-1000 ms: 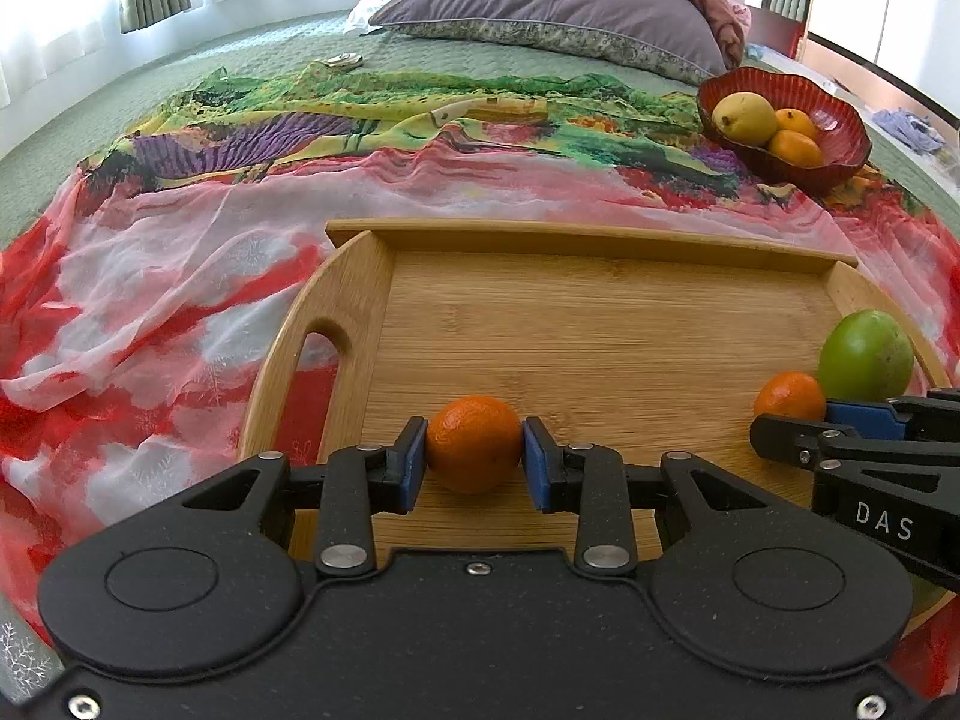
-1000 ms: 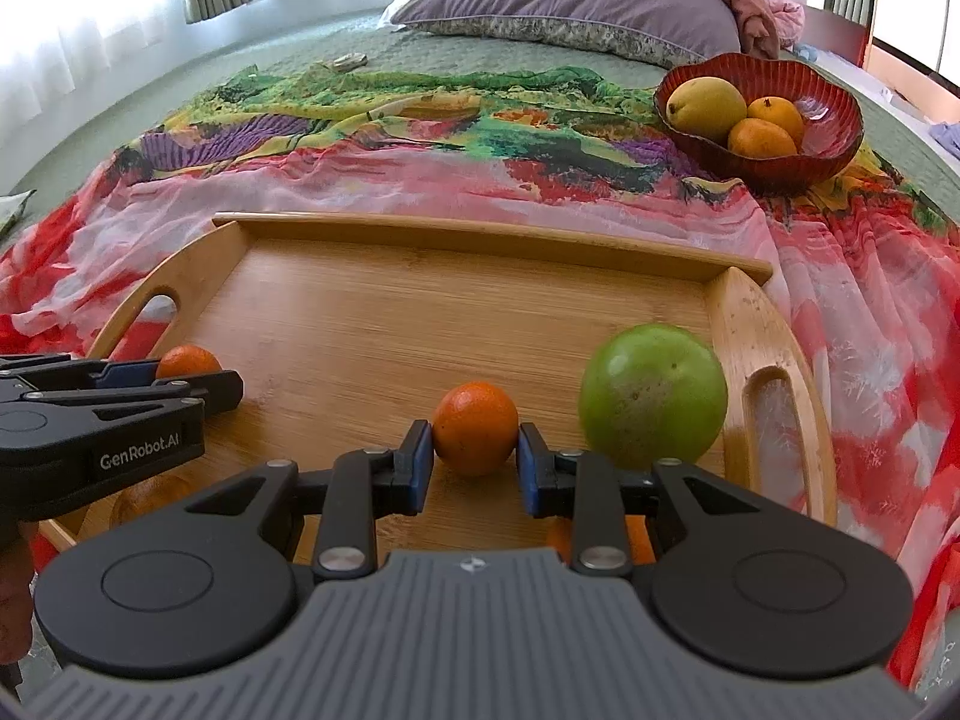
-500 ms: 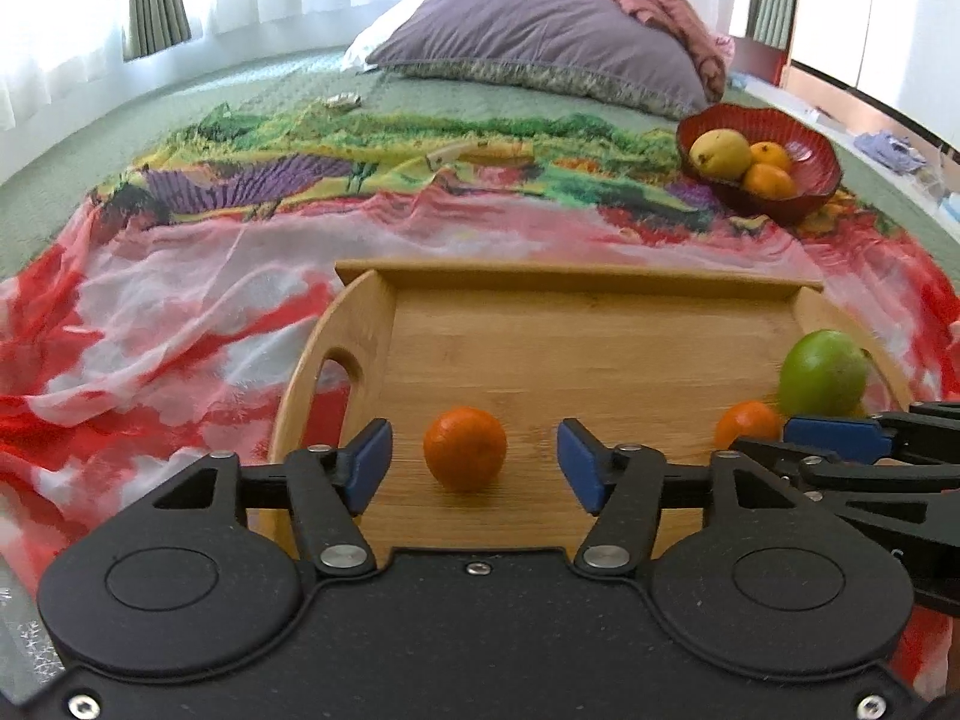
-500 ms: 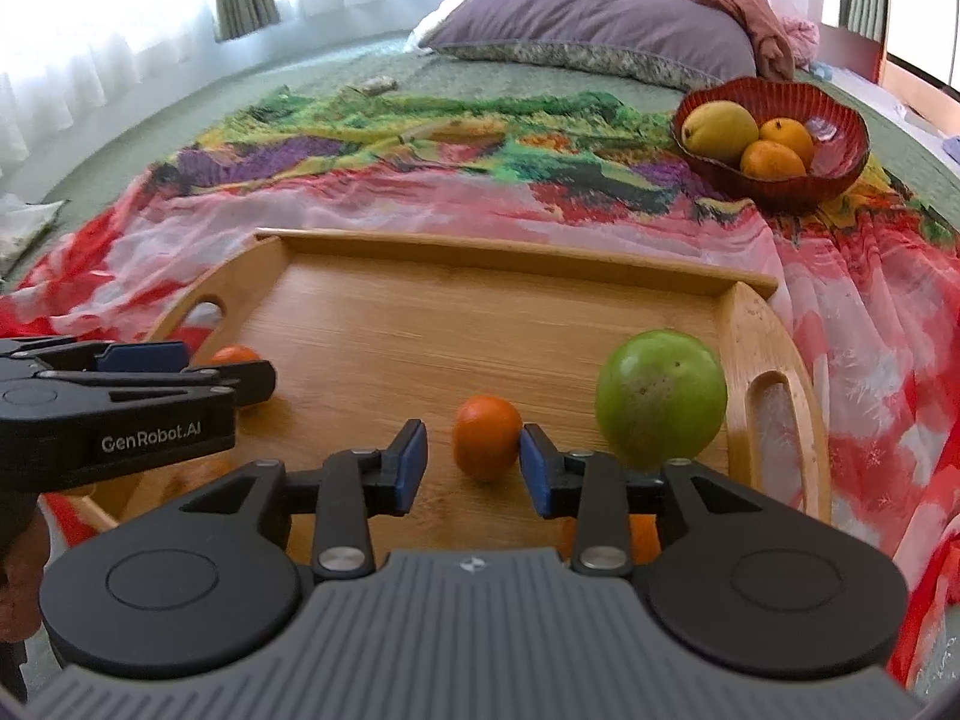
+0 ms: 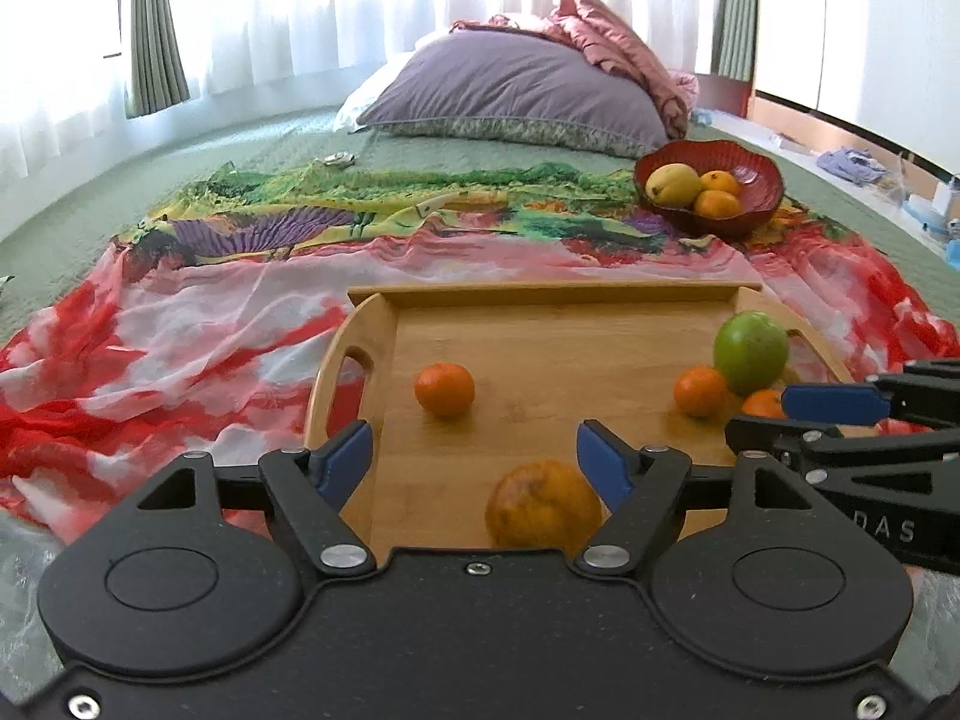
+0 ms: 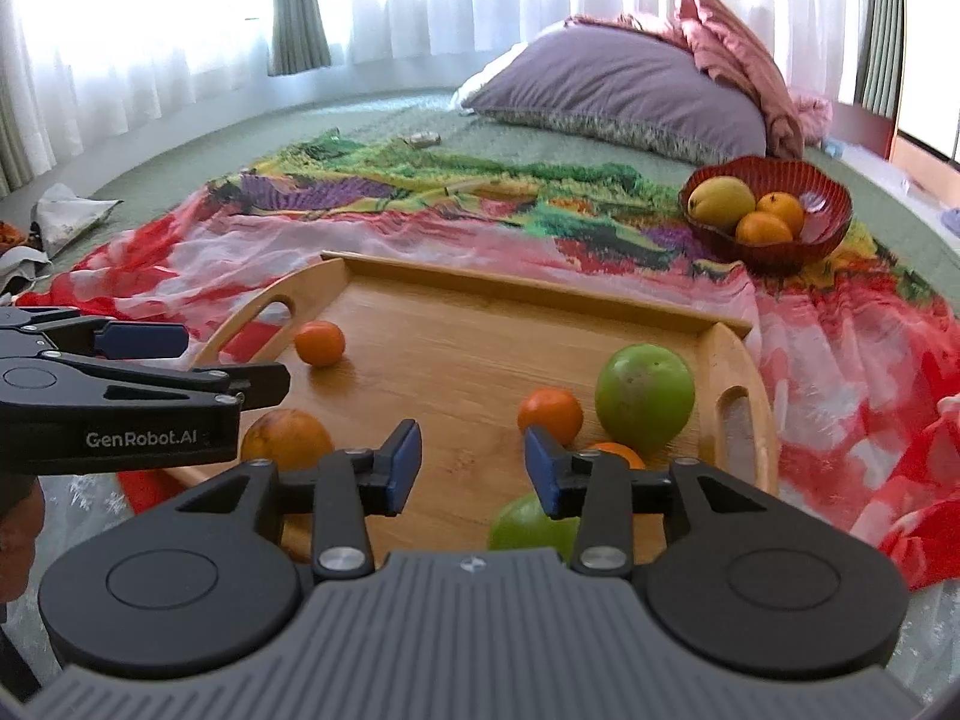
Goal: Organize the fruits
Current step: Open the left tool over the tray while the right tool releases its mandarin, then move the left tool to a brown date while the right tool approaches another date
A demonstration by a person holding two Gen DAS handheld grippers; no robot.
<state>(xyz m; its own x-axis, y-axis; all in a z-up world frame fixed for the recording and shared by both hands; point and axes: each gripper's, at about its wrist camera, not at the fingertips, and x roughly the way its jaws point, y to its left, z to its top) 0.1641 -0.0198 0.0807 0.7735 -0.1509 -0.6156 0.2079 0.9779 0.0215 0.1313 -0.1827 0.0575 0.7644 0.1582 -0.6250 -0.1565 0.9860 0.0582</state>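
Both grippers stood wide open, empty | left gripper [image 5: 474, 456], right gripper [image 6: 471, 459] | you needed to centre one tangerine [image 5: 444, 389] on the tray [image 5: 540, 294] before closing.

1. Strong daylight is admitted through the sheer curtains [image 5: 336, 12] at the far side, where the windows are blown out to white.
2. Soft, short shadows are cast toward the near side beneath the fruit on the wooden tray [image 6: 480, 312].
3. Fisheye bending is seen at the edges.
4. Focus is held throughout; slight softness is noted far off.
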